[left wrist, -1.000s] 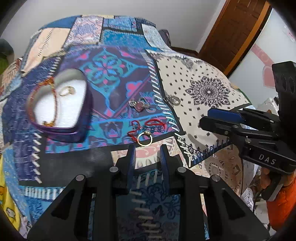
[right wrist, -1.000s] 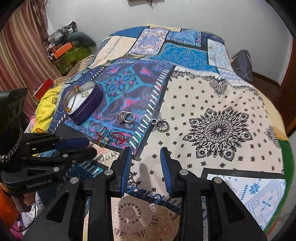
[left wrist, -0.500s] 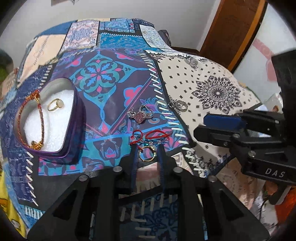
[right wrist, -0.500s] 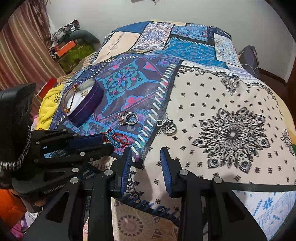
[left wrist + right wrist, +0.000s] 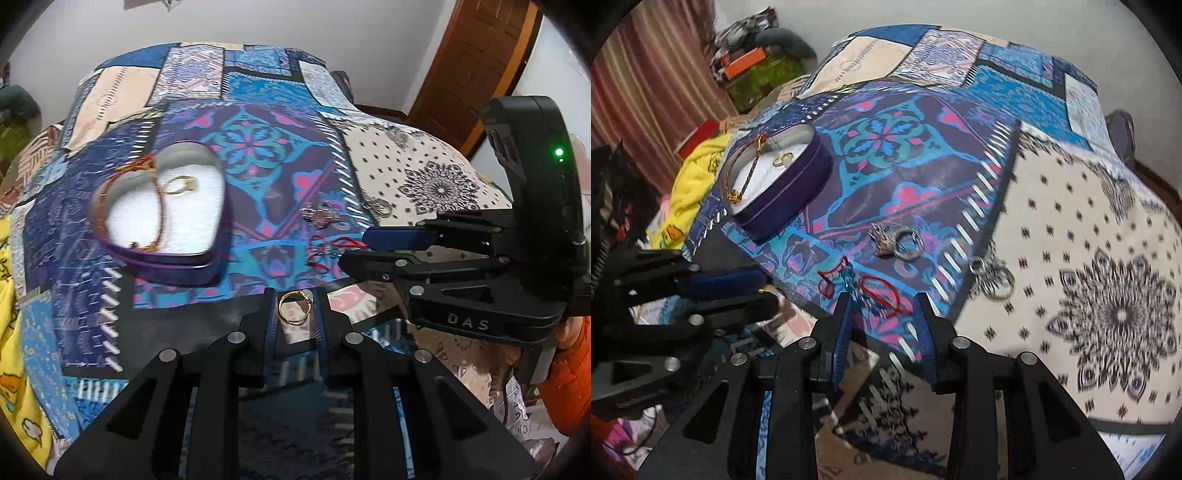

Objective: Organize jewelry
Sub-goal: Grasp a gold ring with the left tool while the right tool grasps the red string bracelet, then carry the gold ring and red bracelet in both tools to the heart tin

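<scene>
The left gripper (image 5: 294, 308) has a gold ring (image 5: 294, 307) pinched between its fingertips at lower centre of the left view, held on edge so it can drop flat into the box. The heart-shaped purple box (image 5: 162, 218), middle left, already holds a gold ring and a braided bracelet on its white lining, so that is surely the destination. The right gripper (image 5: 884, 314) is spread, empty, low in its own view, poised just short of the red cord bracelet (image 5: 864, 284), likely lining up the next pick. Beyond it, toward mid-frame, lie a cluster of silver rings (image 5: 897, 242) and a silver ring pair (image 5: 991, 277) on the patchwork bedspread (image 5: 1071, 240), not yet sorted.
</scene>
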Action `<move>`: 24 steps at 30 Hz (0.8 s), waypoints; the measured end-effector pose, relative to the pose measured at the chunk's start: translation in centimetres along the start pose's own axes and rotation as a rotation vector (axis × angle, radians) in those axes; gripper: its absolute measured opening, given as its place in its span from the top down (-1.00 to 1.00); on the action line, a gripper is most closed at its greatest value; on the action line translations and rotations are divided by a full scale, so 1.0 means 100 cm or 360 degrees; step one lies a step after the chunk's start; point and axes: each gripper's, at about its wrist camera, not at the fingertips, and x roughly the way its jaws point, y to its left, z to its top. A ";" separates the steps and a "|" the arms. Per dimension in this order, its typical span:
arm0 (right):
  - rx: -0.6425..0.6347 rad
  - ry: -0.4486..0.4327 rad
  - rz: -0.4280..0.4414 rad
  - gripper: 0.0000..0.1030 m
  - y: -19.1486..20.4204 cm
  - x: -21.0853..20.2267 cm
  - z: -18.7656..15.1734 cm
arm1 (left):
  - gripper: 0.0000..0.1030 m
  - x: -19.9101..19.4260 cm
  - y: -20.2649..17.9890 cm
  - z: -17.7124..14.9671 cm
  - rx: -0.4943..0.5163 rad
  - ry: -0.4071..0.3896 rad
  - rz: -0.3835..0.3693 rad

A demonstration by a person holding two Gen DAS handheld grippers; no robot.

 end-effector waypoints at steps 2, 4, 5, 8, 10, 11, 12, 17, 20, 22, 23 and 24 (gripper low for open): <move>-0.0009 -0.0007 -0.0010 0.38 0.001 0.003 0.001 | 0.64 -0.002 0.004 -0.001 -0.0016 -0.0010 0.0013; -0.0018 -0.0027 -0.0029 0.45 0.002 0.005 0.000 | 0.64 -0.004 0.007 -0.001 -0.0031 -0.0020 0.0022; -0.0025 -0.0036 -0.0035 0.58 0.003 0.005 0.000 | 0.64 -0.005 0.007 -0.001 -0.0034 -0.0025 0.0029; 0.0007 -0.0026 -0.0004 0.84 0.004 0.004 0.000 | 0.64 -0.010 0.009 0.000 -0.0039 -0.0046 0.0035; 0.0046 -0.0024 0.0019 0.85 0.002 0.003 0.000 | 0.64 -0.013 0.008 0.001 -0.0040 -0.0061 0.0038; 0.0058 -0.0027 0.0028 0.85 0.002 0.001 0.000 | 0.64 -0.015 0.008 0.001 -0.0042 -0.0069 0.0040; 0.0066 -0.0032 0.0030 0.85 0.003 0.000 0.000 | 0.64 -0.018 0.007 0.002 -0.0045 -0.0081 0.0039; 0.0069 -0.0113 0.0036 0.86 0.012 -0.021 0.003 | 0.64 -0.036 0.005 0.005 -0.0047 -0.0151 0.0047; 0.0048 -0.0189 0.0031 0.86 0.016 -0.039 0.009 | 0.64 -0.048 0.004 0.007 -0.0044 -0.0196 0.0062; 0.0036 -0.0231 0.0037 0.86 0.020 -0.049 0.013 | 0.80 -0.057 0.005 0.009 -0.0040 -0.0229 0.0083; 0.0035 -0.0255 0.0036 0.86 0.022 -0.054 0.015 | 0.81 -0.061 0.005 0.010 -0.0046 -0.0243 0.0095; 0.0033 -0.0270 0.0038 0.86 0.023 -0.058 0.017 | 0.81 -0.066 0.007 0.010 -0.0061 -0.0266 0.0100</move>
